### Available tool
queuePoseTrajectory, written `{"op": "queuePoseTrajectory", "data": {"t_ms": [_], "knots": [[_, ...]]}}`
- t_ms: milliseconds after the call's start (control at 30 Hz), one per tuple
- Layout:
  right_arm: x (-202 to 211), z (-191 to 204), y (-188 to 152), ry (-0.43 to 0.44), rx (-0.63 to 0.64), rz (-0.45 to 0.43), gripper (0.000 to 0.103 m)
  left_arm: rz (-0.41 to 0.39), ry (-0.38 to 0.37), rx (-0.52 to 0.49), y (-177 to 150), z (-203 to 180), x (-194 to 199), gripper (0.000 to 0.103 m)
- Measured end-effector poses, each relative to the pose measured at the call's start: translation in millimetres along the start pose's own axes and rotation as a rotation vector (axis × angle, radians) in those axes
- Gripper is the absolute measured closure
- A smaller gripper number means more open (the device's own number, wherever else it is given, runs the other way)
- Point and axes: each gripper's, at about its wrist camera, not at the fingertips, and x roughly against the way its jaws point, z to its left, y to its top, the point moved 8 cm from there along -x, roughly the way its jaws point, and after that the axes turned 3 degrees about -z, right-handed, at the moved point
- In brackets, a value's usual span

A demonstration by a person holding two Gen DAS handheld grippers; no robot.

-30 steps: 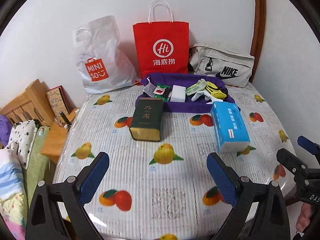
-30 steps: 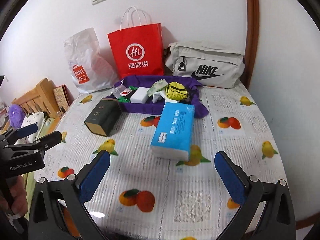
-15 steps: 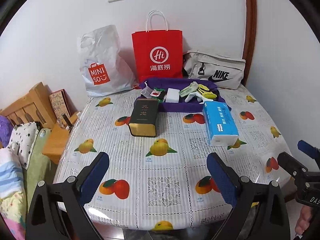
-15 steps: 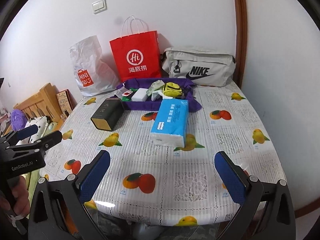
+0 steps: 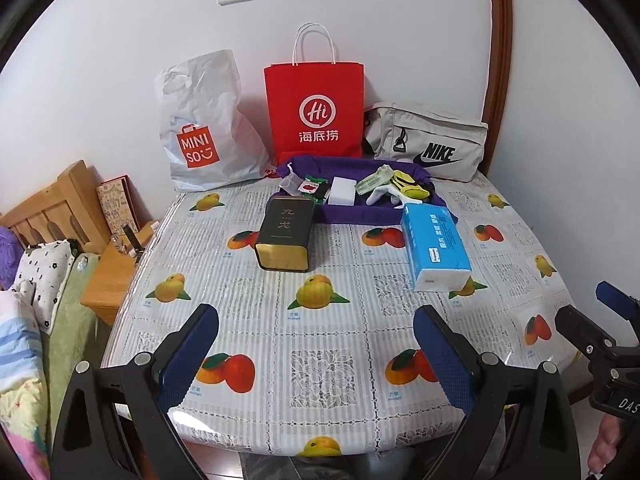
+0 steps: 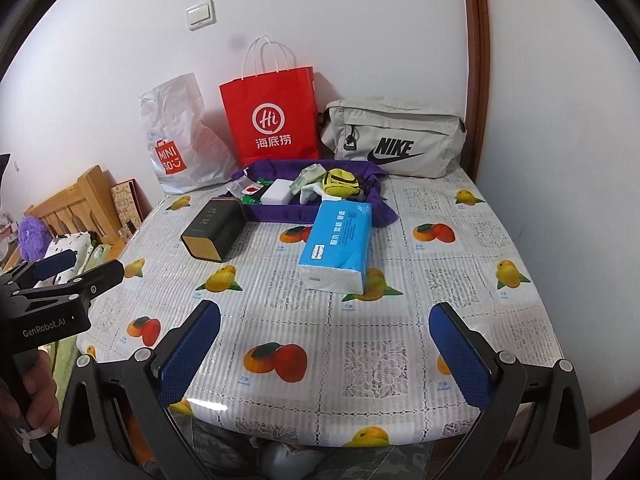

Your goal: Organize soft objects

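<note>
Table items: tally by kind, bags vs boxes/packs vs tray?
Bags: 3 — MINISO plastic bag, red paper bag, Nike bag
Boxes/packs: 2 — dark tin box, blue tissue pack
Trays: 1 — purple fabric tray, holding small items too jumbled to count
Total: 6

A blue tissue pack [image 6: 337, 246] lies flat just before the purple tray [image 6: 280, 213] of small items.
</note>
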Motion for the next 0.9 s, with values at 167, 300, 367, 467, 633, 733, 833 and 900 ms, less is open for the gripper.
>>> {"op": "queuePoseTrajectory", "data": {"t_ms": [167, 300, 367, 467, 633, 733, 833, 900], "knots": [[1.5, 1.9, -2.9, 0.003, -0.002, 0.007, 0.000, -0.001, -0.001, -0.011, -2.4, -3.7, 1.9, 0.004], [3.0, 1.6, -5.5, 0.009, -0.012, 0.014, 0.000, 0.005, 0.003, -0.016, -4.8, -3.9, 1.4, 0.004], [3.1, 0.8, -6.9, 0.010, -0.014, 0.016, 0.000, 0.005, -0.001, -0.012, -5.2, -3.7, 1.9, 0.004], [3.0, 1.3, -8.6, 0.005, -0.008, 0.017, 0.000, 0.006, 0.001, -0.015, -4.9, -3.4, 1.6, 0.004], [2.9, 2.1, -10.6, 0.006, -0.007, 0.020, 0.000, 0.008, 0.001, -0.014, -5.7, -3.7, 1.5, 0.004], [2.4, 1.8, -11.4, 0.007, -0.008, 0.021, 0.000, 0.008, 0.005, -0.011, -7.0, -4.2, 2.0, 0.004], [2.1, 1.8, -12.2, 0.008, -0.009, 0.023, 0.000, 0.009, 0.004, -0.014, -6.8, -3.5, 1.8, 0.004], [1.8, 1.8, -12.1, 0.009, -0.010, 0.023, 0.000, 0.008, 0.004, -0.016, -7.0, -3.7, 2.0, 0.004]]}}
